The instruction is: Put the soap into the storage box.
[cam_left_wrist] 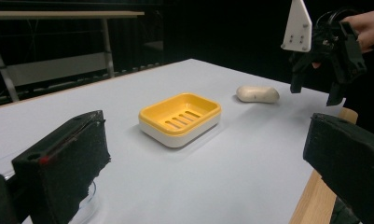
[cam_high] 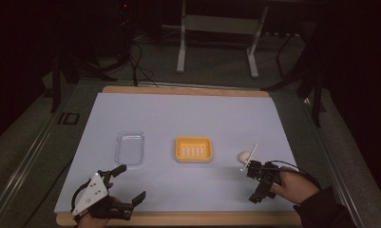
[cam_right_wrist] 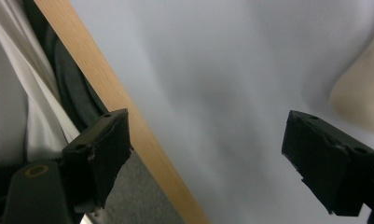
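Three things sit on the pale counter [cam_high: 188, 118] from above: a clear plastic lid or tray [cam_high: 130, 147] at left, a yellow soap dish [cam_high: 194, 149] in the middle, and a cream soap bar [cam_high: 245, 156] at right, just beside the right gripper [cam_high: 252, 180]. The left gripper [cam_high: 128, 184] rests near the front edge, its fingers apart. Its own view shows both dish and bar beyond wide-spread fingers [cam_left_wrist: 63, 163]. The right gripper's view shows fingers [cam_right_wrist: 329, 158] apart above bare counter, bar at the edge. That bar looks hard, smooth, probably slippery; I'd pinch its long flanks.

Dark lab: cables [cam_high: 136, 57], metal frame [cam_high: 216, 28]
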